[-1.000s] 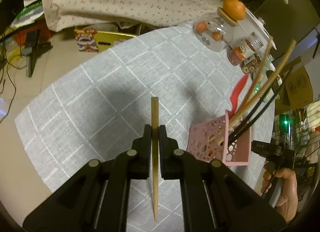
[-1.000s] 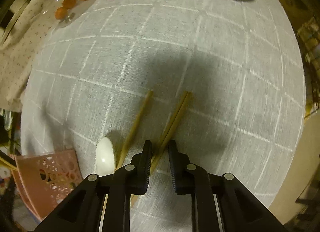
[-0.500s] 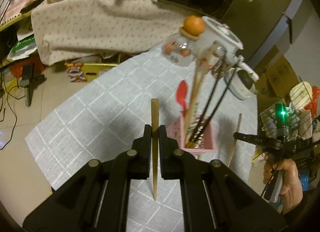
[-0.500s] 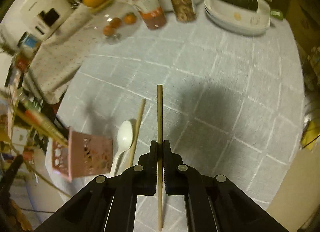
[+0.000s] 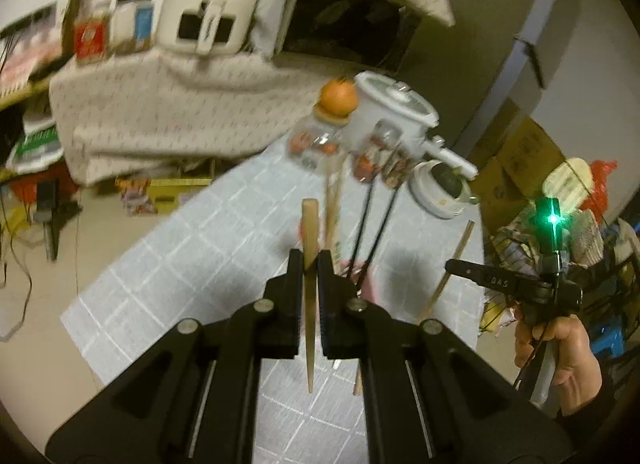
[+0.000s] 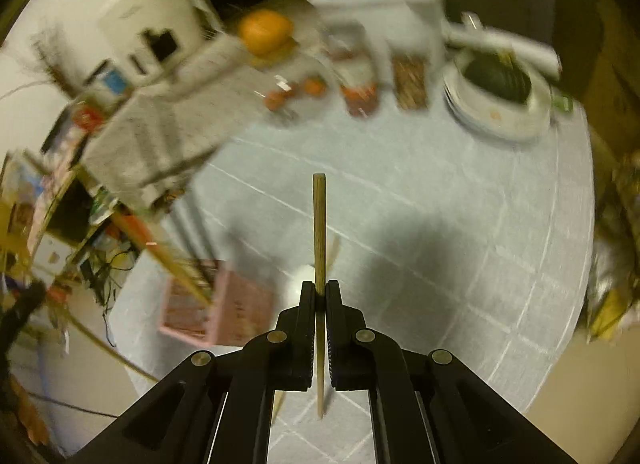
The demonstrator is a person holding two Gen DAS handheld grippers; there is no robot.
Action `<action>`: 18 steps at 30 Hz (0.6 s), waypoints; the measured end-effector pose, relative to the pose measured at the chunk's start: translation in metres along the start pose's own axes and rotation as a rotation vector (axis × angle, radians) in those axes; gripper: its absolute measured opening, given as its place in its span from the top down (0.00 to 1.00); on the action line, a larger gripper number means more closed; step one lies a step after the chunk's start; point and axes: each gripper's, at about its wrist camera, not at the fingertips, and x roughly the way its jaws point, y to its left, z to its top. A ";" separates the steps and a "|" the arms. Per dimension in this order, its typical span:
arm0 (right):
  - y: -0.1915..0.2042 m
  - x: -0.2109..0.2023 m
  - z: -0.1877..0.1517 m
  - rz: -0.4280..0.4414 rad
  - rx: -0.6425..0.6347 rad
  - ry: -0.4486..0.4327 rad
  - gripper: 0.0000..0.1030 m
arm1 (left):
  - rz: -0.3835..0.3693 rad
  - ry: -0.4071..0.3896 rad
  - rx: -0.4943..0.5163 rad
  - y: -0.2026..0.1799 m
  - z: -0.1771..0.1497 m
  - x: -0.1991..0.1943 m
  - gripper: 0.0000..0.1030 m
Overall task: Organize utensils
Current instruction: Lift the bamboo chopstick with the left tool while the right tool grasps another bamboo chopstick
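Two chopsticks: one clamped in each hand-held gripper, above the counter (image 6: 460,192)
Left hand-held gripper (image 5: 311,260): closed on wooden chopstick (image 5: 310,224)
Right hand-held gripper (image 6: 320,290): closed on bamboo chopstick (image 6: 319,224)
Pink holder (image 6: 244,312): on counter, lower left in right view

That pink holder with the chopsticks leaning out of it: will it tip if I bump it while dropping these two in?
Probably, if nudged sideways. The pink holder looks like light perforated plastic, and the long chopsticks in it lean far past its rim, so the weight likely sits high. It stands on cloth, so it may tip rather than slide.
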 end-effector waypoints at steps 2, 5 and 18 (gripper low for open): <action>0.014 -0.019 -0.002 -0.009 -0.043 -0.048 0.95 | -0.015 -0.038 0.023 -0.008 0.003 -0.013 0.92; 0.030 -0.046 -0.006 -0.021 -0.095 -0.119 0.95 | -0.037 -0.114 0.048 -0.019 0.007 -0.031 0.92; 0.049 -0.098 -0.014 0.007 -0.146 -0.241 0.95 | -0.030 -0.354 0.051 -0.030 0.015 -0.050 0.92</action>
